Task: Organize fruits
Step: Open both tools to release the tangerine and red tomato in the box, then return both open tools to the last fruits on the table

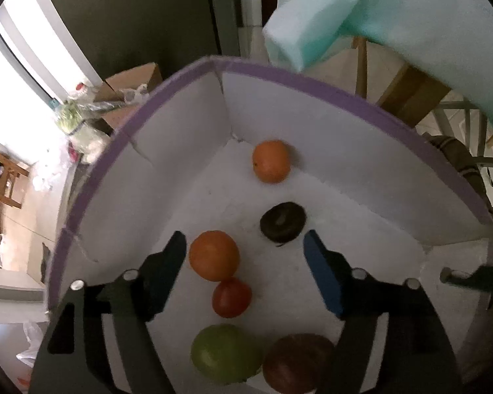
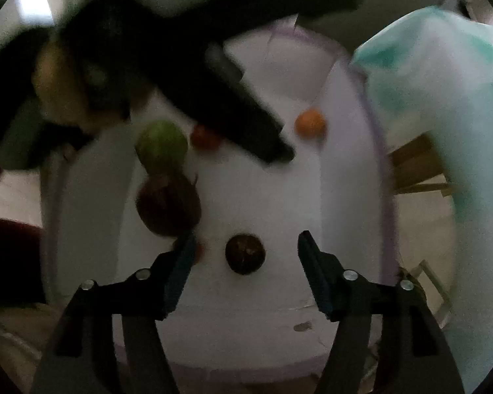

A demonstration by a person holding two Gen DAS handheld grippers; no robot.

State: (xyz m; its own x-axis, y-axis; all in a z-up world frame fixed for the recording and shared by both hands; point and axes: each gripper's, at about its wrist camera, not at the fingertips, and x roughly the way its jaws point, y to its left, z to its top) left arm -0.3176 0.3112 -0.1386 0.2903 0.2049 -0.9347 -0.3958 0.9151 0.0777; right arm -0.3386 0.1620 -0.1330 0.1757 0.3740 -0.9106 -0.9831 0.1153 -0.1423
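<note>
White box floor (image 1: 279, 262) under you: your left gripper (image 1: 243, 246), jaws wide and empty, has the near orange (image 1: 213, 254) just inside its left finger, closer than your seemingly empty right gripper (image 2: 245, 249)

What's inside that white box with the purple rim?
The box holds two oranges, a small red fruit, a green fruit, a dark reddish fruit and a dark round one. The grippers hide some floor.

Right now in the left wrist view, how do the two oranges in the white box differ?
The far orange lies alone beside the box's back wall; the near orange lies by the left gripper's left finger and touches the small red fruit. The near orange looks larger, being closer to the camera. Both are round, orange, and rest on the box floor.
</note>
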